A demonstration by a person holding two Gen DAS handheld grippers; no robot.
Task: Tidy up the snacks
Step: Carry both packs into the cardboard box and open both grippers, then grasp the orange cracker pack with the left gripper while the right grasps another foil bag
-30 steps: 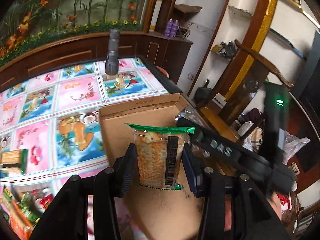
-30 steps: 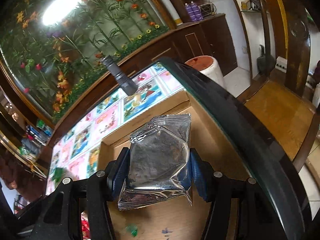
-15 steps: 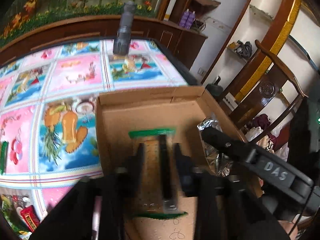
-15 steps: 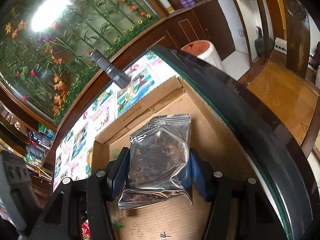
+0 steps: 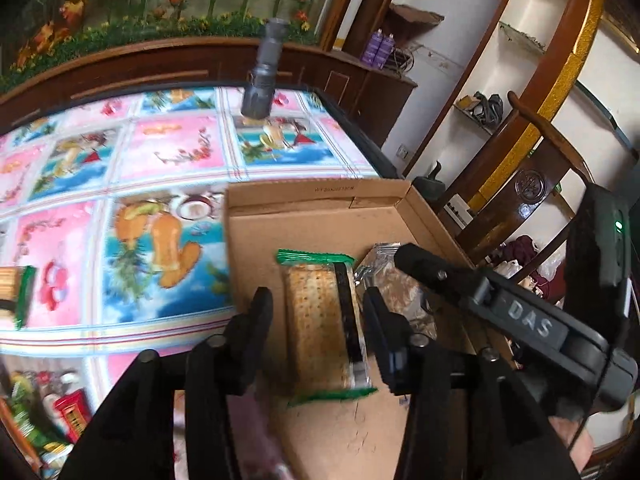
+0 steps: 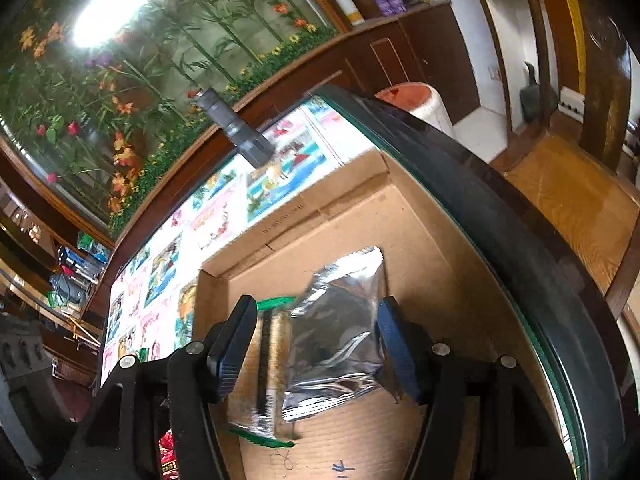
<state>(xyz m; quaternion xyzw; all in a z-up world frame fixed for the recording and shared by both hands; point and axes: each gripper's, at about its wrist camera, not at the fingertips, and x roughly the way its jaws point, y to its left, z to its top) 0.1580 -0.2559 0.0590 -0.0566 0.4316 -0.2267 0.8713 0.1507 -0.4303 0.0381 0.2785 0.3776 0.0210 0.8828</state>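
1. Left gripper (image 5: 318, 326): jaws have just been opening. They stand apart, and the cracker pack (image 5: 324, 322) lies between them w/ gaps on both sides, so no clamp.
2. Cracker pack sits flat on the floor of the cardboard box (image 5: 304, 216), long axis running straight out along the left fingers, green crimped end at the far side.
3. Right gripper (image 6: 316, 344): jaws have just been opening too, now wider than the silver pouch (image 6: 340, 332). Pouch is near the right pad and there's a clear gap to the left pad; can't tell if that right pad touches. Looks let go.
4. Pouch lies in the same box, just beside the cracker pack on its right, edges overlapping or touching; can't tell which.
5. Key relation: both snacks are dead ahead of their own tongs, parallel, side by side. Prob next is to back each hand off along its own finger line, no sideways sweep, else one pad drags the neighbour pack.
6. More snacks (image 5: 60, 420) wait on the tablecloth (image 5: 168, 152) at lower left, nearer the left hand.
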